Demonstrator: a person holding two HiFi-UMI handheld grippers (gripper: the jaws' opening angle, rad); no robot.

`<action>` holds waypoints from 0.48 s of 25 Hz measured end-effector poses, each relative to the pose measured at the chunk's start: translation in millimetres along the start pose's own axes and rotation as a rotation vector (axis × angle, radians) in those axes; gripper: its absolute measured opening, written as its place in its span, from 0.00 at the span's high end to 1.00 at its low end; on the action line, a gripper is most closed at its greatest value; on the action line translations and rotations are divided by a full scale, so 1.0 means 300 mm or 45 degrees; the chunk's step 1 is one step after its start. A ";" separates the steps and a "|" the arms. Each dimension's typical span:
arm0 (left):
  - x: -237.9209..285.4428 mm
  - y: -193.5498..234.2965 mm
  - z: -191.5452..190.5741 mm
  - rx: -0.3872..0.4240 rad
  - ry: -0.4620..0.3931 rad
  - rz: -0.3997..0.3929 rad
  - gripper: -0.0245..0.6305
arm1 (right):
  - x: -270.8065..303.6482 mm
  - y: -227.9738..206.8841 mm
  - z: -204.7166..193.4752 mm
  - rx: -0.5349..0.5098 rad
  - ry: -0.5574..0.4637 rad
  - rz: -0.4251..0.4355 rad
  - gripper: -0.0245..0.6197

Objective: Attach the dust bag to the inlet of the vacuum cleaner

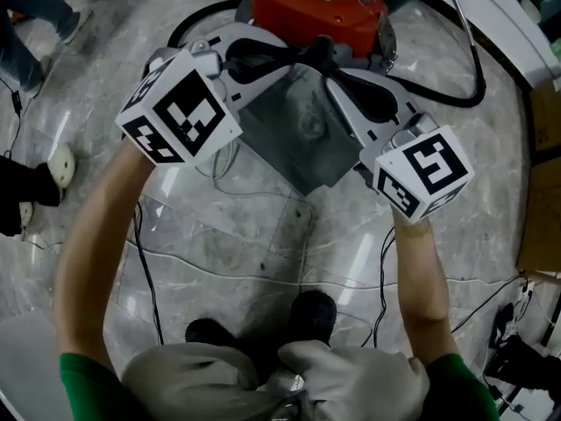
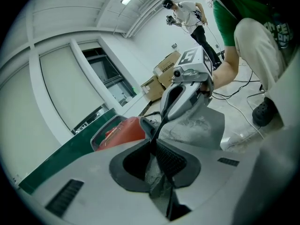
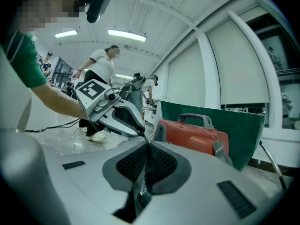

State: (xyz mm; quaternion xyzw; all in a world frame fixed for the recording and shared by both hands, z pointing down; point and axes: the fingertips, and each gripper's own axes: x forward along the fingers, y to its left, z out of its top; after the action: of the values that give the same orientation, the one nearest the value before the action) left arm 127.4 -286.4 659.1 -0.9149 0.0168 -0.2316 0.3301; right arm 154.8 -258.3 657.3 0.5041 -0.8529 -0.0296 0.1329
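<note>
A grey dust bag point(image 1: 294, 139) hangs between my two grippers, just in front of the red vacuum cleaner point(image 1: 320, 3). My left gripper point(image 1: 307, 58) comes in from the left and is shut on the bag's upper edge; grey fabric point(image 2: 157, 177) shows pinched between its pads. My right gripper point(image 1: 328, 63) comes in from the right and meets it almost tip to tip, shut on the same edge. The bag's fabric point(image 3: 139, 196) shows low between its jaws. The vacuum cleaner point(image 2: 121, 131) point(image 3: 193, 136) with its handle stands close behind the fingertips. Its inlet is hidden.
A black hose point(image 1: 469, 68) loops around the vacuum cleaner. Thin cables and a clear plastic sheet point(image 1: 219, 235) lie on the marble floor. A green panel point(image 3: 213, 116) stands behind the machine, cardboard boxes point(image 2: 164, 69) sit by the wall, and other people stand further off.
</note>
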 end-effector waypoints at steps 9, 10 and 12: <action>0.060 0.032 -0.010 -0.013 -0.024 0.063 0.89 | 0.008 -0.062 -0.018 -0.009 -0.010 -0.003 0.92; 0.064 0.034 -0.012 -0.019 -0.029 0.069 0.89 | 0.009 -0.068 -0.021 0.002 -0.011 -0.001 0.92; 0.067 0.034 -0.015 -0.031 -0.039 0.078 0.89 | 0.012 -0.071 -0.025 0.019 -0.015 0.000 0.92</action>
State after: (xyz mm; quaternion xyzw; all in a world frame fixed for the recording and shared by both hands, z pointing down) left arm 144.6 -300.9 664.2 -0.9214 0.0423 -0.2071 0.3262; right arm 173.2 -271.3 661.3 0.5049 -0.8538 -0.0263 0.1241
